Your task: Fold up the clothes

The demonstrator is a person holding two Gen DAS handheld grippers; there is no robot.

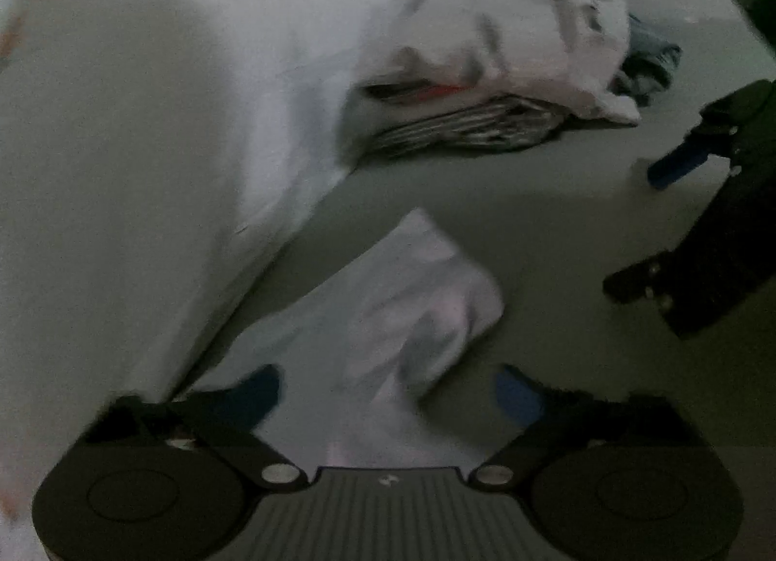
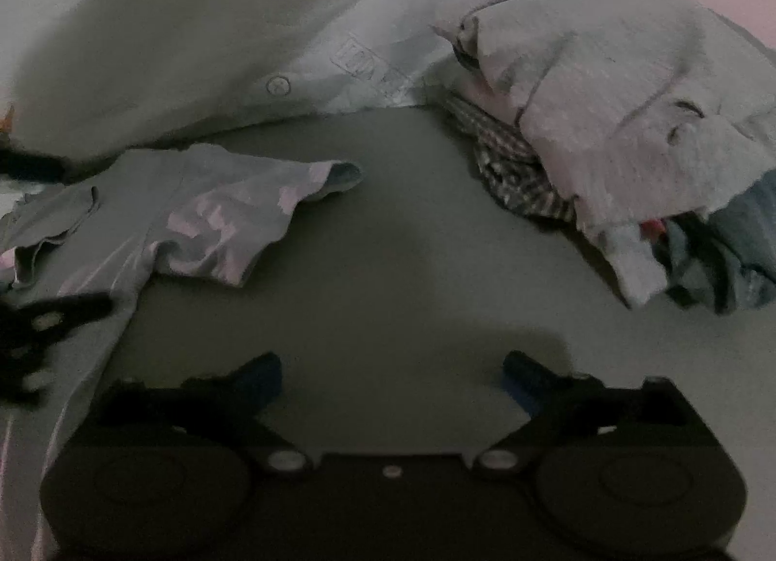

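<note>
White shirt [image 1: 388,318] lies between our left gripper's [image 1: 388,396] parted jaws; our right gripper [image 2: 393,376] hovers, jaws apart, over bare table [image 2: 412,270].

1. L gripper [image 1: 388,396]: jaws spread wide, blue-padded fingertips [image 1: 516,398] well apart, nothing pinched between them; pointing fwd and down.
2. R gripper [image 2: 393,379]: jaws wide too, empty, held low.
3. R gripper also shows at the right edge of the L wrist view, probably open – blurry there.
</note>
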